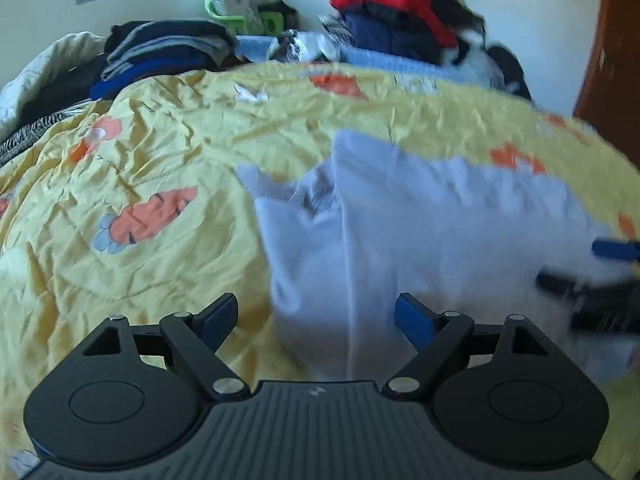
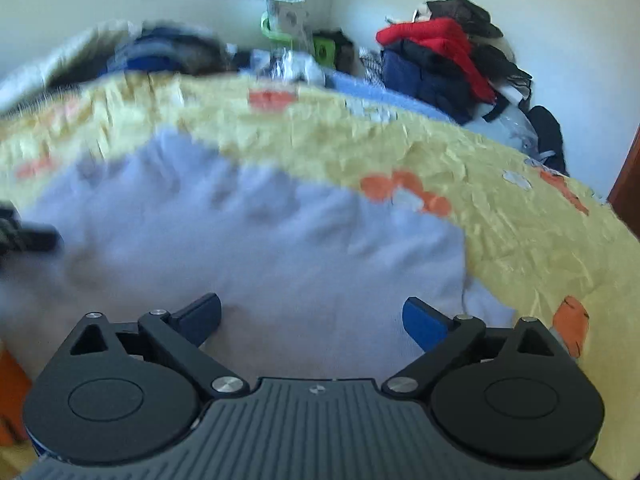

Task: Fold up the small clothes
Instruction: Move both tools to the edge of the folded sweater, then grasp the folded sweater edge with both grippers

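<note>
A pale lavender-white garment (image 1: 420,232) lies spread on the yellow carrot-print bedspread (image 1: 140,160), with a fold line running down its left part. My left gripper (image 1: 316,316) is open just above the garment's near left edge, and nothing sits between its blue pads. In the right wrist view the same garment (image 2: 260,248) fills the middle, and my right gripper (image 2: 312,316) stands wide open over its near edge, gripping nothing. The right gripper also shows, blurred, at the right edge of the left wrist view (image 1: 600,276).
Folded dark and blue clothes (image 1: 168,48) are stacked at the bed's far left. A heap of red, navy and black garments (image 1: 400,16) is piled at the far right. A green object (image 1: 228,16) stands by the wall under a window. A wooden door (image 1: 612,48) is on the right.
</note>
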Action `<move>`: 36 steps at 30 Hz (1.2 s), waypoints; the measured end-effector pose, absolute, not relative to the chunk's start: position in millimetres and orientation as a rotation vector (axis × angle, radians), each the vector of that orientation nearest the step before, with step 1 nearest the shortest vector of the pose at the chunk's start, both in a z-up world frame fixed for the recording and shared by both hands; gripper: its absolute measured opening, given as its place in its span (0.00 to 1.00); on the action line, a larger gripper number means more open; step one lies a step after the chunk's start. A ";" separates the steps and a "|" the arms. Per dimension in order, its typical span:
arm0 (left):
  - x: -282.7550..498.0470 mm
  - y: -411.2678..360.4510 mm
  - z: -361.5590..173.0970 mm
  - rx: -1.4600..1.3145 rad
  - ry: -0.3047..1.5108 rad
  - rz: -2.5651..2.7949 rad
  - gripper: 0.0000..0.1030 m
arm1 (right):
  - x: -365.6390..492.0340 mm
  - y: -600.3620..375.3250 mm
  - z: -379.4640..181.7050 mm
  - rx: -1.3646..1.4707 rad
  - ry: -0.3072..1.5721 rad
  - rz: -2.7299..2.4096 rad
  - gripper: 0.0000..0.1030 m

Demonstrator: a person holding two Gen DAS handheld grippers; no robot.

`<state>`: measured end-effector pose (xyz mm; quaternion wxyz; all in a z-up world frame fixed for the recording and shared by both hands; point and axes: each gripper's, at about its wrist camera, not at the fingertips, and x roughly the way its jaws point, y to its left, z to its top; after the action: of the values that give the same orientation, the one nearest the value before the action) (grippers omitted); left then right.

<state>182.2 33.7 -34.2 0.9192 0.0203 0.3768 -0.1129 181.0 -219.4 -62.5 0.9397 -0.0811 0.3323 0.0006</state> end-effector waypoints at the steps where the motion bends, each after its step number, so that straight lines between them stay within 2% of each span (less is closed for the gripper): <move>1: 178.0 36.3 -32.5 0.048 0.756 -0.235 0.84 | 178.5 -224.7 -61.0 -0.102 0.671 -0.008 0.91; 3: 174.1 44.2 -27.5 0.036 0.731 -0.245 0.84 | 167.9 -228.3 -51.9 -0.022 0.646 -0.022 0.84; 9: 204.9 73.0 -28.2 -0.180 0.826 -0.290 0.84 | 106.9 -172.8 -36.8 -0.187 0.513 0.131 0.85; 16: 237.2 91.6 -40.3 -0.392 0.936 -0.392 0.84 | 70.1 -111.3 -42.4 -0.400 0.484 0.233 0.82; 19: 250.3 100.5 -44.2 -0.497 0.966 -0.439 0.89 | 63.5 -91.9 -48.2 -0.466 0.490 0.258 0.81; 23: 271.6 100.5 -51.1 -0.582 1.005 -0.534 0.90 | 58.8 -71.4 -60.7 -0.548 0.505 0.256 0.80; 26: 287.8 95.3 -54.8 -0.617 1.006 -0.596 0.98 | 57.4 -57.8 -68.2 -0.612 0.471 0.219 0.80; 31: 312.6 83.5 -57.0 -0.612 0.993 -0.647 0.98 | 68.0 -35.5 -75.3 -0.685 0.423 0.140 0.79; 32: 316.3 79.7 -56.5 -0.598 0.989 -0.655 0.98 | 71.0 -30.3 -76.9 -0.705 0.411 0.125 0.77; 34: 325.3 70.1 -55.1 -0.560 0.983 -0.671 0.98 | 77.9 -21.4 -78.8 -0.729 0.403 0.119 0.68; 36: 333.6 61.3 -53.4 -0.524 0.991 -0.681 0.98 | 85.7 -15.6 -79.2 -0.721 0.404 0.121 0.62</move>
<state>333.6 61.4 -53.4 0.7926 -0.2435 0.4605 -0.3168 85.7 -15.6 -79.2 0.9140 -0.3503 0.1963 0.0586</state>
